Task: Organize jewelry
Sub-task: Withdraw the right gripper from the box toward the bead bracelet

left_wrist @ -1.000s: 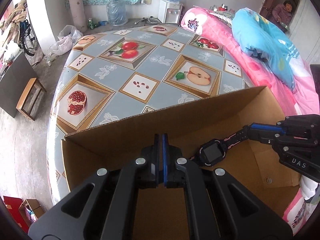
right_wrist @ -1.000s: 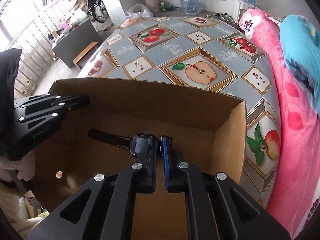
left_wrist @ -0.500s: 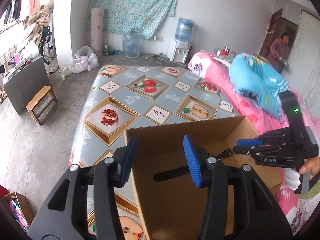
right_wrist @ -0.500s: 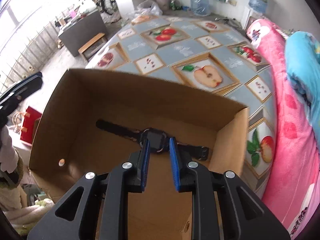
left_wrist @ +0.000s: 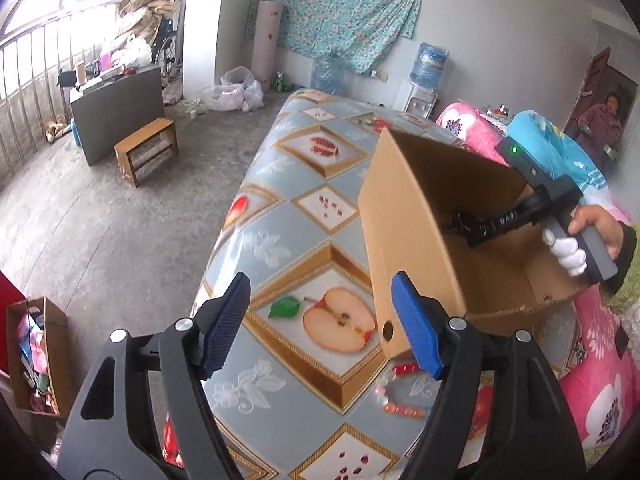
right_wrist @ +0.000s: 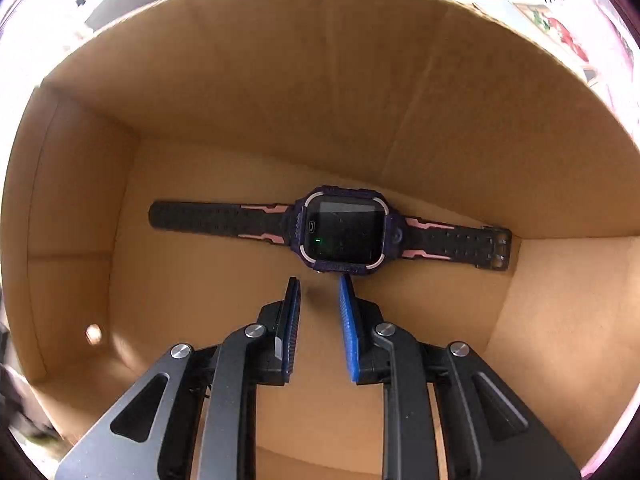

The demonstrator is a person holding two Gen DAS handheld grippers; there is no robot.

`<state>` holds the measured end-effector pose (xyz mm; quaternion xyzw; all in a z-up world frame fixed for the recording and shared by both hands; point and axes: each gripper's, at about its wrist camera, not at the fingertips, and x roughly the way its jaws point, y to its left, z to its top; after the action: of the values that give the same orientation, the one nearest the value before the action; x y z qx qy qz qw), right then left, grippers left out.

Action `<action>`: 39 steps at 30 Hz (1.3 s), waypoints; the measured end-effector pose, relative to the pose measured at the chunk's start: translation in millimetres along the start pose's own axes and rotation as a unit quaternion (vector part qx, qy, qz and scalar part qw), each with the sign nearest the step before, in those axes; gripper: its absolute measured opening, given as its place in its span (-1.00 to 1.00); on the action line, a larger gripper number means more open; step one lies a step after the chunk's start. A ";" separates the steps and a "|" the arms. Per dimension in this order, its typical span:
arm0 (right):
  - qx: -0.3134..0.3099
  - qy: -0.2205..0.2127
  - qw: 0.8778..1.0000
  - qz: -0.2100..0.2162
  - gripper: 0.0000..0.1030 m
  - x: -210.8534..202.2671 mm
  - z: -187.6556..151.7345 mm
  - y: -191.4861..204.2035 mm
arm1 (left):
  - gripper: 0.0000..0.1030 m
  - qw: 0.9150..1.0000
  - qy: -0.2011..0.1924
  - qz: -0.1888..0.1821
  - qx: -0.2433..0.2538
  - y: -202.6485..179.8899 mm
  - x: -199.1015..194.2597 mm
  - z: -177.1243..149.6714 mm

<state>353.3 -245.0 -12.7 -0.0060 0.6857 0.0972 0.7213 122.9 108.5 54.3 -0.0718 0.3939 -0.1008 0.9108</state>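
A dark smartwatch with pink accents on its strap lies flat on the floor of a cardboard box, stretched left to right close to the far wall, its buckle end near the right wall. Its square screen faces up and shows a small green dot.

The right gripper is inside the box, just on the near side of the watch case. Its blue-padded fingers stand a little apart, with bare cardboard showing between them, and they grip nothing; the tips are just short of the watch.

From the left wrist view, the box sits on a table covered with a fruit-patterned cloth, and the right gripper reaches into it from the right. The left gripper is outside the box, on its left near side, above the table. Its fingers are spread wide and are empty; the right finger overlaps the box's near corner in the view, though I cannot tell whether it touches.

A beaded bracelet in red and pale beads lies on the cloth near the box's near corner.
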 end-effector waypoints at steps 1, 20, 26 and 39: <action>0.006 -0.004 1.000 0.005 -0.61 -0.8 1.3 -1.2 | 0.34 1.000 0.008 0.001 -0.004 3.4 1.9 -8.8; -0.042 -0.343 0.938 0.019 -0.26 -189.6 -182.9 41.1 | 0.38 0.990 0.084 0.030 0.108 -53.0 48.6 -78.4; -0.044 -0.329 0.943 0.017 -0.26 -141.2 -236.1 76.5 | 0.43 0.986 0.085 0.032 0.143 -67.4 46.7 -94.8; -0.038 -0.221 0.973 0.050 -0.47 -22.4 -228.4 125.8 | 0.44 0.984 0.089 0.007 0.157 -76.1 24.2 -120.3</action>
<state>108.0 -157.0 11.5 0.0220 0.5045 0.1580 0.8486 41.4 22.8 -28.5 0.0839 0.4534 -0.1608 0.8727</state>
